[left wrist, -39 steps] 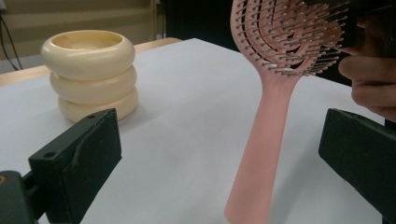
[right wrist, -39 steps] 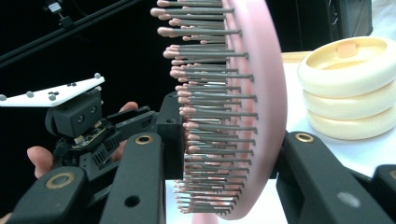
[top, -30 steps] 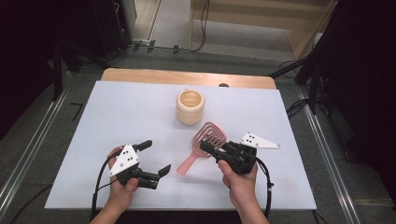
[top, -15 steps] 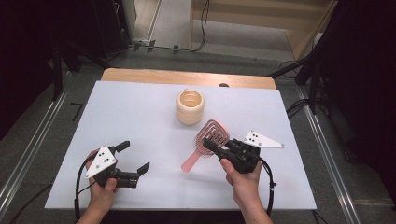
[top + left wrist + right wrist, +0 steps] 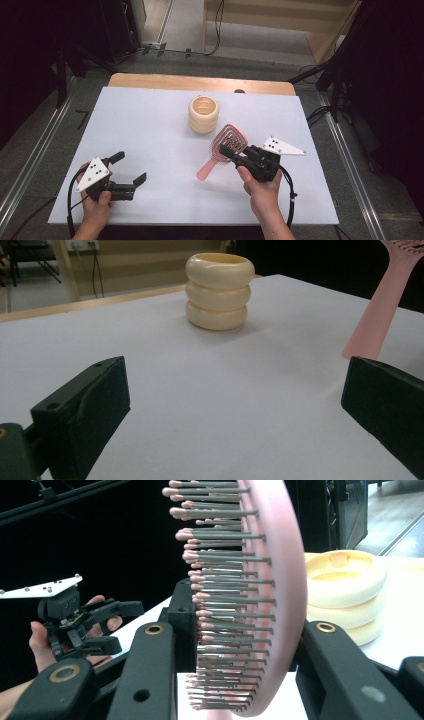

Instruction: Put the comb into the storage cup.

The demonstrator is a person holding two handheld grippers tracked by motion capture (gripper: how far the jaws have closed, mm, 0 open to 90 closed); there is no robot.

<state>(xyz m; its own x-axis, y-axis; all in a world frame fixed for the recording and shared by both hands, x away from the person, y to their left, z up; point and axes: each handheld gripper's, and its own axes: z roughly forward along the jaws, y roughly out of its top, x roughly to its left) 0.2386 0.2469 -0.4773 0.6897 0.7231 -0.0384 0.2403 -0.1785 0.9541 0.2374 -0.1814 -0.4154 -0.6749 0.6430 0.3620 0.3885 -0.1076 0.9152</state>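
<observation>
while the right gripper (image 5: 234, 154) is clamping its jaws on the head of the pink brush (image 5: 222, 147), the brush is tilting with its handle tip resting on the white table (image 5: 150, 125), bristles sticking sideways in the right gripper view. just beyond the brush head a cream ringed cup (image 5: 203, 114) is standing upright. off near the table's front left corner, the left gripper (image 5: 129, 169) is hovering with jaws wide apart, holding nothing.

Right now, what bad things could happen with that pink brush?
The right claw pinches the brush by its head, so the long handle hangs free with its tip near the table; it might swivel or slip out. The cup stands close behind, so a swing could knock it over. The left claw is open, too far away to help.
</observation>
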